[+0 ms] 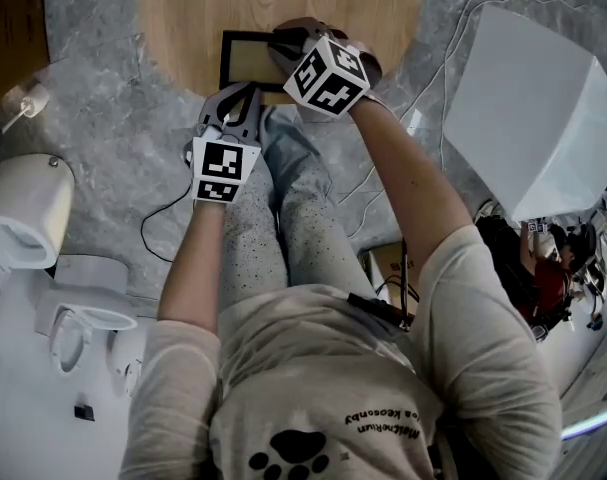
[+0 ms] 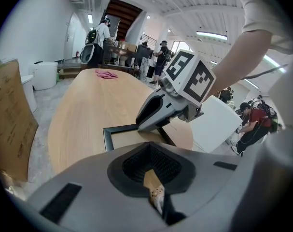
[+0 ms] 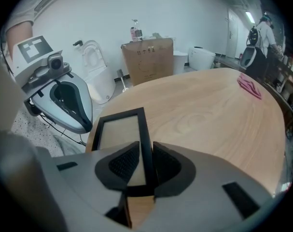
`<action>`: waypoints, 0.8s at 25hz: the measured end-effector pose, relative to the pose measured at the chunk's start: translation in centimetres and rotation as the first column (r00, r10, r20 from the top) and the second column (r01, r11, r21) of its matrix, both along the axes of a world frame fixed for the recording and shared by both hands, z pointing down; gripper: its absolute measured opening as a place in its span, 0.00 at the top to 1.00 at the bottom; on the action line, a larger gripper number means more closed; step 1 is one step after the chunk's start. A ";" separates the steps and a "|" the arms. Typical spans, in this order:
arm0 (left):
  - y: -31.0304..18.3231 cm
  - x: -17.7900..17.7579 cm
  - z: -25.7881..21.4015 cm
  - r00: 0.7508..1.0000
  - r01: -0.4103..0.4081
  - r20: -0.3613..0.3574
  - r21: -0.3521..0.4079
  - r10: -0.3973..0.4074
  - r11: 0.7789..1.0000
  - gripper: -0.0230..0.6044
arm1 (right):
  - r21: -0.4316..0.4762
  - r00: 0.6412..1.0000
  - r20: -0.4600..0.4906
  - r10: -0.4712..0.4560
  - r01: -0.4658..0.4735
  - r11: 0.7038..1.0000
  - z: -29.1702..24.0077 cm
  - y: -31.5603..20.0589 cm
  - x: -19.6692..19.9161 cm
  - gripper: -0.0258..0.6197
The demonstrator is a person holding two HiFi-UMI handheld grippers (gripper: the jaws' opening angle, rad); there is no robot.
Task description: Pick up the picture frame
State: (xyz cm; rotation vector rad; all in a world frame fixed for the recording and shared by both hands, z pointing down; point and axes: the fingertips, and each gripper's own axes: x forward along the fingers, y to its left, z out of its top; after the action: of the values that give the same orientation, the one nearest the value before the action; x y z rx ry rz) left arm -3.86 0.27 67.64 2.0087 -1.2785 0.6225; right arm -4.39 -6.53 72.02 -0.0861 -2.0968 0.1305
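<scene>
Since the left tongs (image 2: 149, 149) hang closest to the person, at the near edge of the desk (image 3: 209, 110), I begin with them. Their jaws look pressed together with nothing between them, and they stop just short of the picture frame (image 3: 118, 129). The frame lies flat on the desk a little further out, next to that edge. The right tongs (image 3: 146, 151) are already on it and pinch the black side bar that is away from the left tongs. The frame's long axis runs straight ahead of the right tongs, in line with their jaws. I judge that the lift belongs to the right hand, and that the free far end may dip as the frame rises.
</scene>
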 end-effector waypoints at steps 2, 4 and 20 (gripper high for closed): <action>0.7 0.2 0.1 1.000 0.001 -0.003 -0.007 -0.001 1.000 0.95 | 0.001 1.000 -0.005 -0.018 0.018 1.000 0.1 0.7 0.0 0.82; 1.5 0.3 0.3 1.000 0.005 -0.007 -0.017 -0.005 1.000 0.95 | 0.006 0.999 -0.009 -0.037 0.037 0.999 0.1 1.2 0.0 0.82; 8.1 3.3 2.7 0.991 -0.029 -0.131 -0.167 0.007 0.986 0.95 | 0.000 0.998 -0.013 -0.066 0.066 0.998 0.2 4.3 0.2 0.82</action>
State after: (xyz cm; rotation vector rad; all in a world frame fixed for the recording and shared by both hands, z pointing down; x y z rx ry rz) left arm -0.61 8.39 70.36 1.8910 -1.0947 0.5789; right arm -4.16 -2.19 72.21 -0.1542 -2.0781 0.0906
